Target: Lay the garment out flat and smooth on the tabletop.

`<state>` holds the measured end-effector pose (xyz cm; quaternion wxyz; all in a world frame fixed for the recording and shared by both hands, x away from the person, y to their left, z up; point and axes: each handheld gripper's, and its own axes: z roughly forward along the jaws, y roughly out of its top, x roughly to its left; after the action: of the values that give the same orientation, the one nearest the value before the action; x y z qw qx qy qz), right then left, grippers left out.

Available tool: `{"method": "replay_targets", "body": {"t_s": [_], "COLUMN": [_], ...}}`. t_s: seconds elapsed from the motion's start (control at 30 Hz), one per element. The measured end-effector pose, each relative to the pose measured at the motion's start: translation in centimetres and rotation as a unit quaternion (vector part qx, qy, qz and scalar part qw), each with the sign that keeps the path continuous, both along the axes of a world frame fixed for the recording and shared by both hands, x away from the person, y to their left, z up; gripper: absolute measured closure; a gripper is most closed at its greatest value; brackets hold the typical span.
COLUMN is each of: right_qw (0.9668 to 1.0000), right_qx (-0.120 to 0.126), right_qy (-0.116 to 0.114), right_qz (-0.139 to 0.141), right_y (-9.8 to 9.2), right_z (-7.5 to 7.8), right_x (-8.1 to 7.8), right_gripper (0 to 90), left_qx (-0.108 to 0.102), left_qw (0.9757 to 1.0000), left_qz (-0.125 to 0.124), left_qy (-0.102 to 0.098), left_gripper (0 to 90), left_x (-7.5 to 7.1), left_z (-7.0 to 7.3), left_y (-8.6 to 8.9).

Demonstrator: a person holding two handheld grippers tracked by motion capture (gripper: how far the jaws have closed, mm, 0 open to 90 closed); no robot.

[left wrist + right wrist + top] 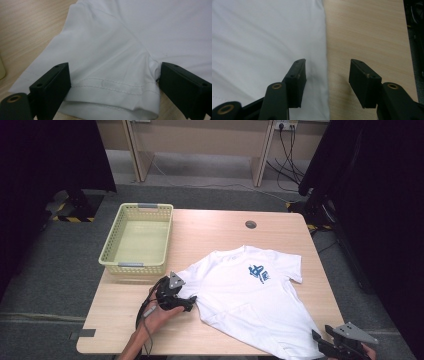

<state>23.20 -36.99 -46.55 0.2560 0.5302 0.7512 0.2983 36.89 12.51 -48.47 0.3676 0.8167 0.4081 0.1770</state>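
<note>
Lying flat on the wooden table [280, 225], the white T-shirt [250, 295] spreads beside a yellow basket [111, 240]. The left gripper [191, 301] straddles its sleeve [110, 82] with jaws wide. The right gripper [327, 75] stands parted over the shirt's side edge, pressing nothing.

Wooden table [210, 227] with basket [111, 254], white T-shirt [235, 292]

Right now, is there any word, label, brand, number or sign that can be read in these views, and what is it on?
Blue print on the chest of the white T-shirt: brush-like strokes, too small and blurred to read as letters.
Yellow plastic basket: no text; its grey handle strips are blank.
Left gripper, right gripper, wooden table: no marking to read.
Readable text: none.
</note>
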Motion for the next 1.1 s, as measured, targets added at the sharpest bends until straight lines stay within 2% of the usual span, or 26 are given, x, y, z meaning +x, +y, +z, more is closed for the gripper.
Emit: {"method": "replay_targets", "body": {"t_s": [0.13,0.17,0.27,0.3,0.33,0.43,0.5,0.57,0.6,0.67,0.77,0.8,0.87,0.97,1.1], "right_qw": [0.9991,0.9988,0.9972,0.9972,0.9956,0.9949,0.9931,0.9914,0.9908,0.9915,0.9927,0.9928,0.9933,0.9941,0.9952], "right_qx": [0.023,0.023,0.030,0.030,0.034,0.026,0.030,0.030,0.029,0.020,0.007,0.019,0.025,0.020,0.017], "right_qy": [-0.026,-0.028,-0.020,-0.020,-0.009,0.005,0.006,0.016,0.020,0.029,0.039,0.039,0.028,0.039,0.046], "right_qz": [0.023,0.034,0.066,0.066,0.086,0.097,0.113,0.127,0.131,0.125,0.114,0.112,0.109,0.099,0.084], "right_y": [1.5,2.1,3.9,3.9,5.3,7.5,9.2,10.8,11.5,12.7,13.7,13.8,13.6,13.4,12.8], "right_z": [1.0,1.2,1.5,1.5,1.5,1.3,1.2,1.1,0.9,0.5,-0.4,-0.8,-1.2,-0.9,-0.8], "right_x": [1.0,1.5,3.3,3.3,5.3,7.9,9.6,11.2,12.0,13.4,14.9,15.4,16.0,16.7,18.0], "right_gripper": [41.4,40.3,35.8,35.8,31.2,28.0,26.1,24.7,24.3,22.5,20.7,15.6,14.6,14.6,14.5], "left_qx": [0.005,0.004,-0.018,-0.018,-0.015,-0.007,-0.006,0.020,0.024,0.029,0.026,0.025,0.024,0.019,0.011], "left_qw": [0.9999,0.9999,0.9998,0.9998,0.9998,0.9998,0.9996,0.9992,0.9988,0.9984,0.9987,0.9987,0.9988,0.9992,0.9996], "left_qz": [-0.009,-0.008,0.001,0.001,0.001,0.001,0.001,-0.012,-0.012,-0.015,-0.018,-0.021,-0.023,-0.018,-0.016], "left_qy": [0.008,0.012,0.009,0.009,0.010,0.021,0.029,0.034,0.040,0.047,0.040,0.039,0.037,0.030,0.021], "left_gripper": [9.8,10.6,11.3,11.2,11.1,11.0,10.5,7.5,6.1,4.9,3.6,3.5,3.6,3.6,3.6], "left_x": [0.0,0.0,-0.2,-0.2,-0.2,0.0,0.1,0.6,0.8,1.4,2.5,2.9,3.8,4.8,5.5], "left_z": [0.2,0.4,0.8,0.8,1.0,1.0,0.9,0.6,0.7,0.8,0.7,0.7,0.6,0.5,0.3], "left_y": [0.0,0.0,-0.4,-0.4,-0.7,-1.8,-2.1,-2.7,-2.9,-3.2,-3.6,-3.7,-4.0,-4.3,-4.5]}}
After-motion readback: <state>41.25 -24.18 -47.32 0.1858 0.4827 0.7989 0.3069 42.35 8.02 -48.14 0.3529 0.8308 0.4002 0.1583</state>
